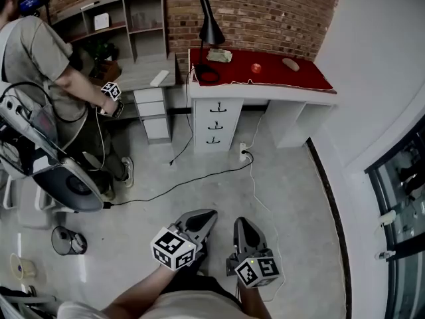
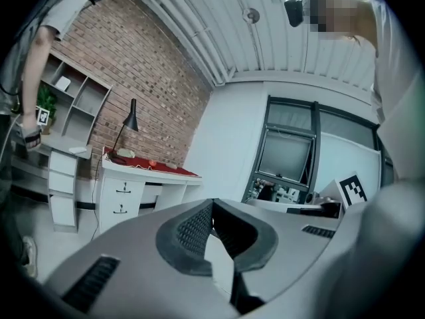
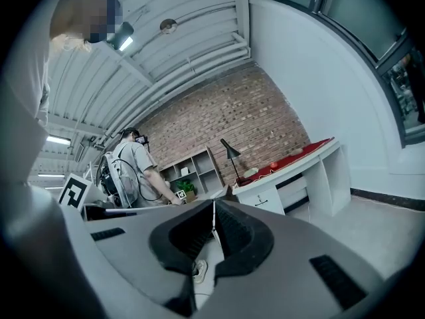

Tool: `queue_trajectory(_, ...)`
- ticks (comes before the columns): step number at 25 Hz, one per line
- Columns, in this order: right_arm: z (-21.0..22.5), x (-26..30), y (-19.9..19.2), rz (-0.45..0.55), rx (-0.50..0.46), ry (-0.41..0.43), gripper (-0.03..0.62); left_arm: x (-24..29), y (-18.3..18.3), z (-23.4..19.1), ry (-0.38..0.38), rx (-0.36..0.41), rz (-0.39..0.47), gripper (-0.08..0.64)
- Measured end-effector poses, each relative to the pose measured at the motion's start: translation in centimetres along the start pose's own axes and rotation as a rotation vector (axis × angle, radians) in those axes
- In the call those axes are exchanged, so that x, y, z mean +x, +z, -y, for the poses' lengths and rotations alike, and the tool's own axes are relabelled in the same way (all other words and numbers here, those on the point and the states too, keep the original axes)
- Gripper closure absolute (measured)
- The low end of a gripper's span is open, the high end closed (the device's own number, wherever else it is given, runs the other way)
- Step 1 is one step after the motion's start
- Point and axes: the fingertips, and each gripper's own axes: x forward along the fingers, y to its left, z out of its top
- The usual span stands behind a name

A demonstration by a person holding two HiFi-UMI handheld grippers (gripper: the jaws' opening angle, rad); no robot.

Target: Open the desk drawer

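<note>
Brick wall [image 1: 265, 5] behind white desk [image 1: 265, 93], drawers [image 1: 214, 121] closed | left gripper [image 1: 210, 214] jaws together, empty | right gripper [image 1: 240, 222] jaws together, empty

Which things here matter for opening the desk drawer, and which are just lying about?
For the job:
desk drawers
left gripper, shut, empty
right gripper, shut, empty

Lying about:
lamp
red mat
waste bin
shelf unit
</note>
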Motion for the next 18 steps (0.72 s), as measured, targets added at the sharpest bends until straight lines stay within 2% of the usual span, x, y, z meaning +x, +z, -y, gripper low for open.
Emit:
queue_trajectory(4,1.2,2.9,0.8,-0.009,-0.008,-0.027,0.574,1.8,1.1,-1.9,0.003,0.023,-0.014,0.551)
queue_trajectory(12,2.0,8.2,3.0,0.007,-0.007,0.013,0.574,5.3,4.1,-5.3,-0.033,0.008,-0.004,0.551)
queue_trajectory(18,3.4,12.3,3.9,-0.002,0.006,0.007,0.574,8.6,5.7,-8.3,-0.044,0.020,-0.015,0.551)
